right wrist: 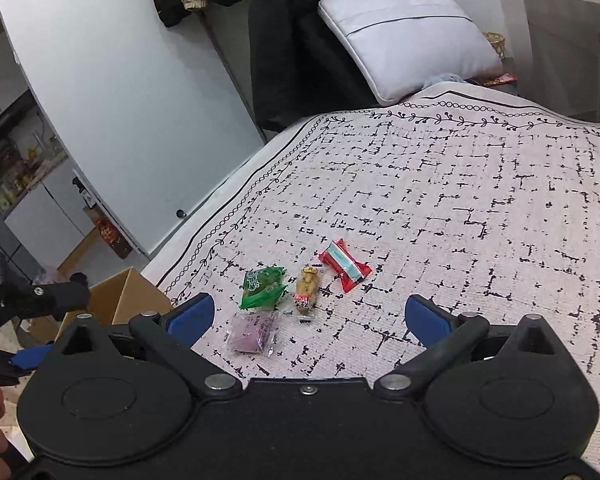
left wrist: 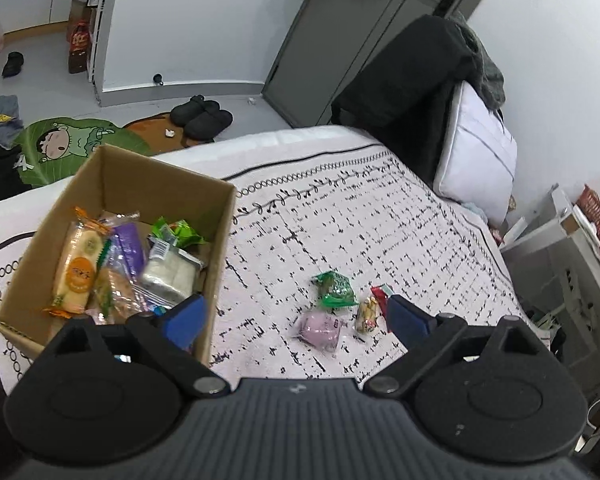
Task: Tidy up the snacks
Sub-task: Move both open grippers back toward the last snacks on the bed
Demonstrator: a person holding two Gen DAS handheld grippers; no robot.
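1. Green packet [right wrist: 262,287]: lies on the bedspread [right wrist: 460,200], nearest the bed's left edge among four loose snacks; also seen from the left wrist [left wrist: 334,289].
2. Purple packet [right wrist: 254,333]: just below the green one, close beside it.
3. Yellow-brown packet [right wrist: 307,289]: immediately right of the green one, lying lengthwise.
4. Red packet with a pale stripe [right wrist: 345,265]: right of the yellow-brown one, slightly apart, tilted.
5. Cardboard box [left wrist: 168,176]: stands open on the bed, left of the loose snacks and well apart from them; holds several wrapped snacks, among them an orange-labelled cake packet [left wrist: 78,268] and a purple wrapper [left wrist: 129,246].
6. Left gripper [left wrist: 296,320]: jaws spread wide, nothing between them; one finger over the box's near corner, the other beside the red packet.
7. Right gripper [right wrist: 307,318]: jaws wide apart, empty, above the four loose snacks.
8. Pale pillow [right wrist: 408,44]: at the far end of the bed, beside dark clothing [right wrist: 296,52].
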